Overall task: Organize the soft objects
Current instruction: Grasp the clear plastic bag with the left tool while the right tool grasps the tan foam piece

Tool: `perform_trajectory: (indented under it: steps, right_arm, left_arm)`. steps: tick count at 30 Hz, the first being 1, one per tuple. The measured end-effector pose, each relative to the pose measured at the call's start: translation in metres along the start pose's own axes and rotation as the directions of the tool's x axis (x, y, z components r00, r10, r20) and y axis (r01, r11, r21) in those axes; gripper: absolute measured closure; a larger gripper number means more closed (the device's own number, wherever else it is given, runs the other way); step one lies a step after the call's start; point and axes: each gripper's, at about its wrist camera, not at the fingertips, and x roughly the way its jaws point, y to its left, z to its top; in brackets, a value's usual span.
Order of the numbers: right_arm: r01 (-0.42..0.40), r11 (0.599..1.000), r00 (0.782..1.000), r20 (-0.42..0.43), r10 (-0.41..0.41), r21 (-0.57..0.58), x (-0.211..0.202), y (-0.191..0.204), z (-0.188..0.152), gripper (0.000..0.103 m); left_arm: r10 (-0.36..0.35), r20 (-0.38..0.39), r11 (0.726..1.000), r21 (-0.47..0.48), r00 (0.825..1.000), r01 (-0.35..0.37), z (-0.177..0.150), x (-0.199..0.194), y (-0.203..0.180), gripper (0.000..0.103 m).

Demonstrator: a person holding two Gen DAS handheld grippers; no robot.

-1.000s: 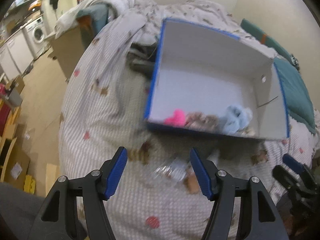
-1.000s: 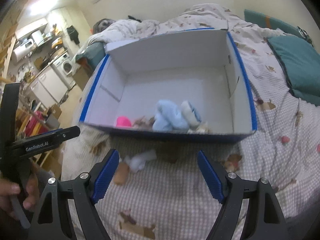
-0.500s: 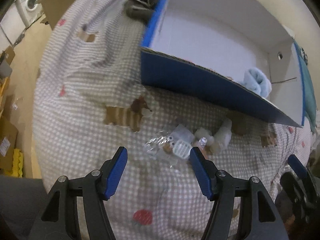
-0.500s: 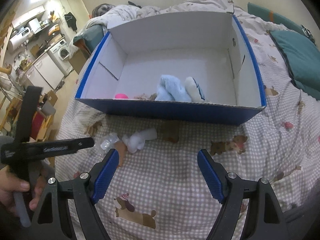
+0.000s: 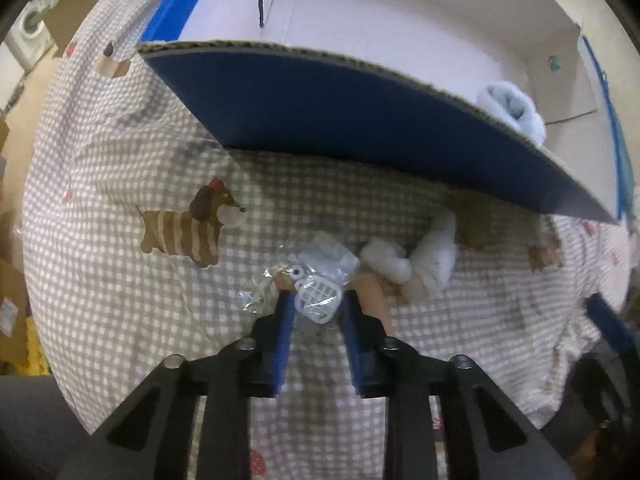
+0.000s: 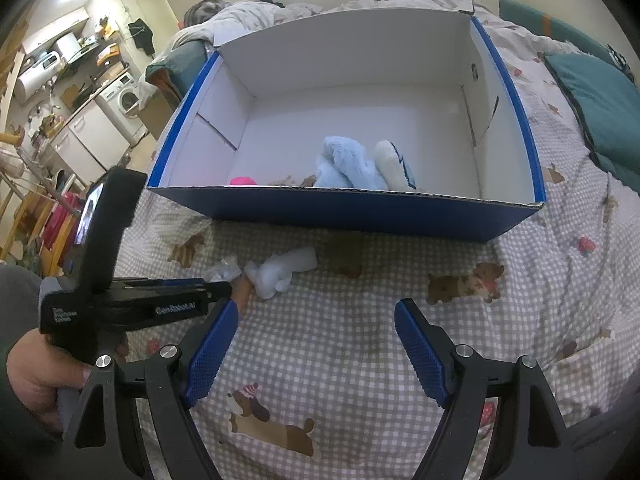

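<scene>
— Left tool [image 5: 316,308]?
— Clamped on the plastic packet [image 5: 320,280] on the bed [image 5: 120,280], at 6 o'clock from the blue box [image 5: 360,120].
— Right tool [image 6: 316,344]?
— Apart — 2 fingers gripping nothing.

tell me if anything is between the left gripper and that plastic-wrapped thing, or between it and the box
Nothing sits between them: the left gripper already has its fingers on either side of the plastic-wrapped item. On the way to the box, its blue front wall stands between the item and the inside, so it must be lifted over. The white soft toy lies beside it, to the right.
</scene>
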Motion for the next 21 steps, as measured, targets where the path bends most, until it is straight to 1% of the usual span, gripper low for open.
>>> perform_trajectory:
  steps: [5, 7, 9, 12, 15, 16, 18, 19, 20, 21]
  right_arm:
    - [0.012, 1.000, 1.000, -0.004, -0.012, 0.005, 0.003, -0.001, -0.001, 0.018]
    - [0.016, 1.000, 1.000, -0.011, -0.016, 0.003, 0.005, -0.001, -0.001, 0.018]
    - [0.016, 1.000, 1.000, -0.022, -0.016, -0.002, 0.008, 0.001, -0.002, 0.018]
    - [-0.002, 1.000, 0.999, -0.052, 0.001, -0.018, 0.014, 0.008, -0.005, 0.018]
    - [-0.033, 0.998, 0.995, -0.096, 0.028, -0.053, 0.025, 0.024, -0.007, 0.018]
    - [-0.048, 0.997, 0.993, -0.110, 0.041, -0.060, 0.030, 0.030, -0.007, 0.021]
    - [-0.066, 0.995, 0.986, -0.158, 0.054, -0.071, 0.044, 0.043, -0.009, 0.038]
    - [-0.057, 0.995, 0.982, -0.184, 0.042, -0.076, 0.052, 0.050, -0.010, 0.044]
    - [-0.055, 0.996, 0.978, -0.207, 0.038, -0.076, 0.060, 0.056, -0.012, 0.052]
    - [-0.060, 0.996, 0.972, -0.230, 0.042, -0.073, 0.069, 0.063, -0.013, 0.052]
  left_arm:
    - [-0.026, 0.063, 1.000, 0.000, 0.998, 0.026, -0.007, -0.027, 0.003, 0.082]
    - [-0.006, 0.082, 1.000, -0.011, 0.997, 0.007, -0.011, -0.038, 0.006, 0.082]
    - [0.010, 0.100, 1.000, -0.030, 0.995, -0.007, -0.022, -0.054, 0.011, 0.082]
    - [0.038, 0.131, 0.998, -0.055, 0.991, -0.031, -0.028, -0.073, 0.025, 0.082]
    - [0.057, 0.129, 0.994, -0.102, 0.990, -0.043, -0.036, -0.077, 0.044, 0.082]
    - [0.059, 0.115, 0.992, -0.122, 0.992, -0.044, -0.039, -0.075, 0.049, 0.082]
    - [0.070, 0.088, 0.989, -0.134, 0.994, -0.058, -0.046, -0.070, 0.052, 0.082]
    - [0.073, 0.079, 0.989, -0.138, 0.994, -0.061, -0.047, -0.068, 0.055, 0.082]
    - [0.084, 0.075, 0.987, -0.146, 0.994, -0.072, -0.046, -0.066, 0.057, 0.082]
    - [0.089, 0.076, 0.986, -0.148, 0.993, -0.077, -0.046, -0.066, 0.058, 0.082]
